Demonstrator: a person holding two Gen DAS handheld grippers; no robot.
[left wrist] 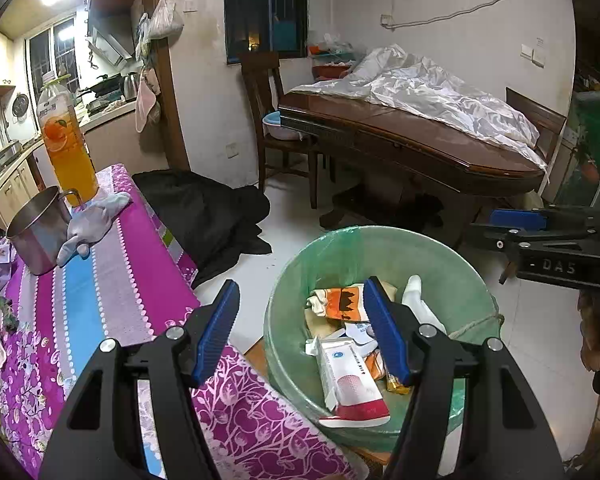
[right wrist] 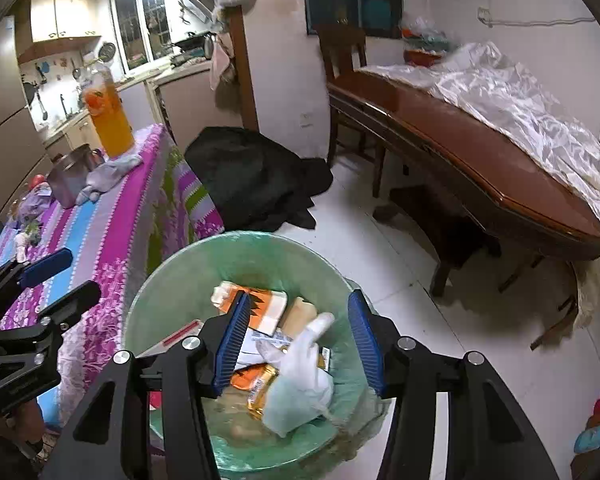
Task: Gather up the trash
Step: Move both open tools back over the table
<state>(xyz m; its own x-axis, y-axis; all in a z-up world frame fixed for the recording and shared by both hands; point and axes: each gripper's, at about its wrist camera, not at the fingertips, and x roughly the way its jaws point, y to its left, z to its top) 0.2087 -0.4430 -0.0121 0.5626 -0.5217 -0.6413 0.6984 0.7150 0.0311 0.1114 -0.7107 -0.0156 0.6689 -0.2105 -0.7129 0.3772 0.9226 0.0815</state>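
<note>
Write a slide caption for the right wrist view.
Open right gripper above the green-lined trash bin, a white glove lying on wrappers inside.

Round bin [left wrist: 284, 320] lined with a green bag stands on the floor just beside the bench, holding loose trash: a white-and-red pack [left wrist: 350, 380] lying flat, an orange-and-white wrapper [right wrist: 266, 306] toward the far wall, and a crumpled white glove [right wrist: 300, 364] on top.
</note>
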